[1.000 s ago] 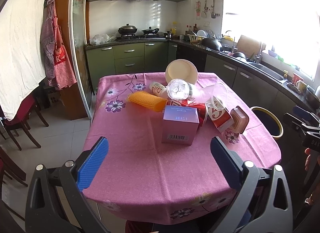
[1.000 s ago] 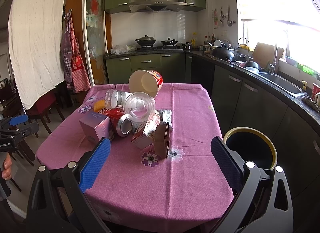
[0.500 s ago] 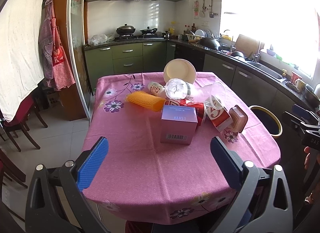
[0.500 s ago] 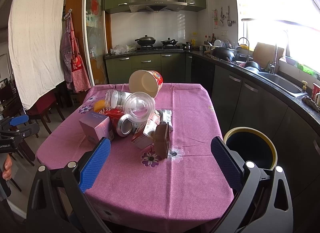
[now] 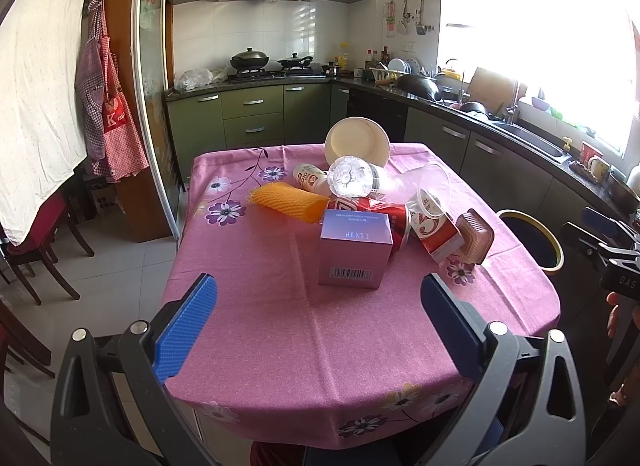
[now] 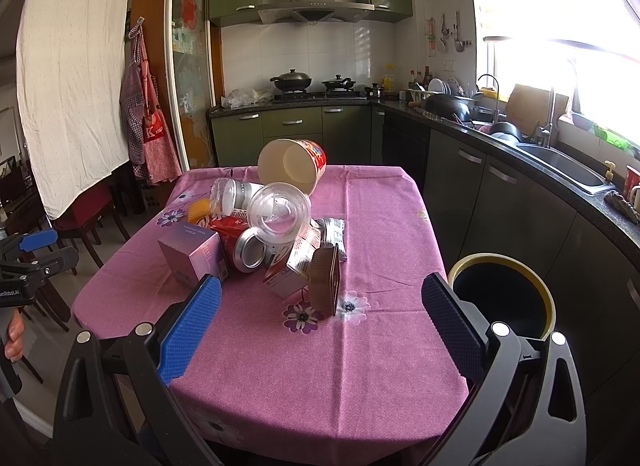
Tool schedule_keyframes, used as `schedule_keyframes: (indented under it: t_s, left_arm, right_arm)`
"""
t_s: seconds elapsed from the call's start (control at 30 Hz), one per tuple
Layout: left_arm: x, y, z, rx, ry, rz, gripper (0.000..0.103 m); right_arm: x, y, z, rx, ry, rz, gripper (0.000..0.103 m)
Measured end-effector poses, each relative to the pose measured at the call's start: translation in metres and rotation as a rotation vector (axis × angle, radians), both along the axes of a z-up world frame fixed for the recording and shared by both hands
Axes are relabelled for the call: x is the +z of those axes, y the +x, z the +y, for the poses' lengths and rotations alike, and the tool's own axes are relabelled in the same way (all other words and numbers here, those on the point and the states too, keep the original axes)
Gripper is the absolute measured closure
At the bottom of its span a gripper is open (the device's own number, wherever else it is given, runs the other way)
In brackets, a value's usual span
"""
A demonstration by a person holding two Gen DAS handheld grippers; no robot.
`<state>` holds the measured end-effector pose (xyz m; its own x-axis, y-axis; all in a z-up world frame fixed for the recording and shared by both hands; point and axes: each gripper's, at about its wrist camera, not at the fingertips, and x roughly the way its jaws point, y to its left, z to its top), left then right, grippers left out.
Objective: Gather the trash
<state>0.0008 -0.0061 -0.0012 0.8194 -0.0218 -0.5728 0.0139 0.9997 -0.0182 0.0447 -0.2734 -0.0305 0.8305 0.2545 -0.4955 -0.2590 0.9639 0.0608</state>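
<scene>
Over the pink table [image 5: 280, 330], left gripper [image 5: 320, 318] and right gripper [image 6: 320, 318] jaws gape wide, holding nothing.

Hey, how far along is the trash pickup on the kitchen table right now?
Nothing looks collected yet. The pile sits on the pink tablecloth: purple box, red can, clear cup, paper bucket, orange foam sleeve, brown tray. Both the left hand-held gripper and right hand-held gripper are open and empty. All of it is left to move, presumably into the bin beside the table.
</scene>
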Motion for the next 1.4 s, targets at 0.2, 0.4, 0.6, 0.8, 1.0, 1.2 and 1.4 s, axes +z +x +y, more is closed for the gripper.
schedule_keyframes:
  t_s: [0.2,0.4,0.6,0.8,1.0,1.2,1.4]
  left_arm:
    - [-0.001,0.0,-0.001,-0.004,0.001,0.001,0.006]
    - [-0.005,0.002,-0.003,-0.013,0.0,0.016,0.006]
    - [-0.01,0.011,0.0,-0.012,-0.005,0.034,0.006]
    - [-0.01,0.035,0.013,0.0,-0.018,0.045,0.006]
    - [0.003,0.095,0.031,0.032,0.02,0.027,0.006]
    - [0.008,0.174,0.039,0.007,0.018,0.027,0.006]
    - [0.002,0.252,0.047,0.043,0.012,0.015,0.006]
  right_arm:
    - [-0.001,0.0,0.0,0.001,0.002,0.001,0.004]
    - [-0.002,0.001,0.0,0.0,0.002,0.004,0.004]
    - [-0.007,0.01,0.001,0.002,-0.004,0.015,0.004]
    - [0.008,0.043,0.0,0.026,-0.018,0.0,0.004]
    - [0.046,0.109,0.011,0.117,0.016,-0.068,0.004]
    - [0.046,0.22,0.039,0.164,-0.047,-0.014,0.004]
    - [0.013,0.322,0.074,0.231,-0.168,0.058,0.006]
